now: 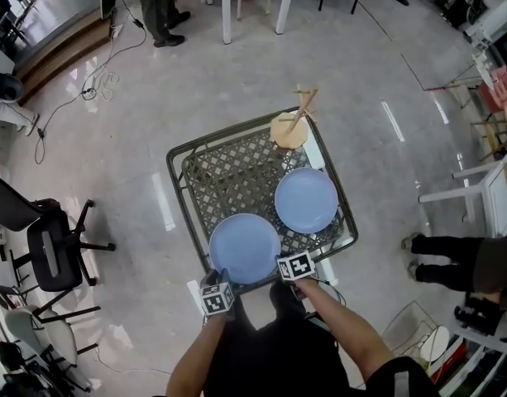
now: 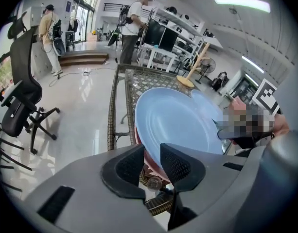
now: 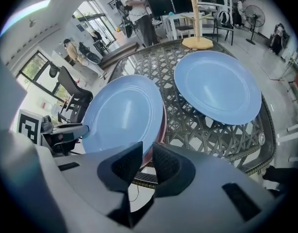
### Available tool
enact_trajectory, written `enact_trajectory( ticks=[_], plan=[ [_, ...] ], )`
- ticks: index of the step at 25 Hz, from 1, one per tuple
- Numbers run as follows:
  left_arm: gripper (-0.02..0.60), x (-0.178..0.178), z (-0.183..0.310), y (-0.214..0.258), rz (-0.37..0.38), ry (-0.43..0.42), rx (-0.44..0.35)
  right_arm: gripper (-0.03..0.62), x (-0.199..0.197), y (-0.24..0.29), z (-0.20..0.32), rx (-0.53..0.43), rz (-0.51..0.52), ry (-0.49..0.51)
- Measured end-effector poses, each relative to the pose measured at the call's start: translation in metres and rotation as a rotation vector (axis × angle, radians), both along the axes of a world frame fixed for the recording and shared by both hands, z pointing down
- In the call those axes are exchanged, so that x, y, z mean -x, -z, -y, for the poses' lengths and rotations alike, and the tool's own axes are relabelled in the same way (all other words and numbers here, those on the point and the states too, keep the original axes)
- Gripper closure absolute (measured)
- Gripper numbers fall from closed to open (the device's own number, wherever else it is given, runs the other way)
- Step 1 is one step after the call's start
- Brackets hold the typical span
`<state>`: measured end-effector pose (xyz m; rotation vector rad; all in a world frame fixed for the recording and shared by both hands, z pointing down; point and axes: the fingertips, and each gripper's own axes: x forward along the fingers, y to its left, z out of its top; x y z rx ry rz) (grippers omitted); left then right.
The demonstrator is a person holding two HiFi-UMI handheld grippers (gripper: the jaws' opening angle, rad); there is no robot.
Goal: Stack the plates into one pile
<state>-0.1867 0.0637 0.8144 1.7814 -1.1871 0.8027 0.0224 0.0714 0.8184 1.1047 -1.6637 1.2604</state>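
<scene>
Head view shows nothing stacked; your half-open, empty left tongs [image 2: 151, 161] and right tongs [image 3: 148, 161] hover at the near-edge plate [image 1: 245, 246].

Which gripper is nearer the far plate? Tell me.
Right. The right gripper is at the right front edge of the near plate, close to the far plate; the left gripper is at that near plate's left front edge.

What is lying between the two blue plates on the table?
Nothing: only bare woven tabletop separates the near plate from the far plate, clearest in the right gripper view.
</scene>
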Motion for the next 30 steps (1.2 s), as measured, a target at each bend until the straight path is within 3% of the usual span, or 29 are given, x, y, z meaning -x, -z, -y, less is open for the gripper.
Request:
enact_trajectory(
  ticks=[8, 13, 18, 24, 25, 27, 30],
  plan=[
    [0.466, -0.004, -0.006, -0.015, 0.013, -0.001, 0.028, 0.537, -0.006, -0.011, -0.007, 0.030, 0.005, -0.015],
    [0.449, -0.005, -0.004, -0.014, 0.016, 0.014, 0.032, 0.531, -0.011, -0.006, 0.003, -0.043, -0.029, -0.006],
    [0.416, 0.003, -0.002, -0.002, 0.021, 0.041, 0.031, 0.494, -0.010, 0.011, 0.012, -0.093, 0.028, -0.016],
    [0.469, 0.019, 0.018, 0.036, 0.063, 0.098, -0.109, 0.534, -0.013, 0.066, 0.049, -0.359, 0.103, -0.004],
    [0.482, 0.017, 0.021, 0.043, 0.050, 0.106, -0.125, 0.545, -0.015, 0.077, 0.054, -0.406, 0.109, -0.006],
    [0.563, 0.006, 0.029, 0.060, -0.004, 0.099, -0.154, 0.566, -0.021, 0.099, 0.062, -0.489, 0.118, -0.015],
    [0.568, -0.026, 0.045, 0.096, -0.110, 0.044, -0.240, 0.585, -0.033, 0.133, 0.069, -0.598, 0.124, -0.050]
  ],
)
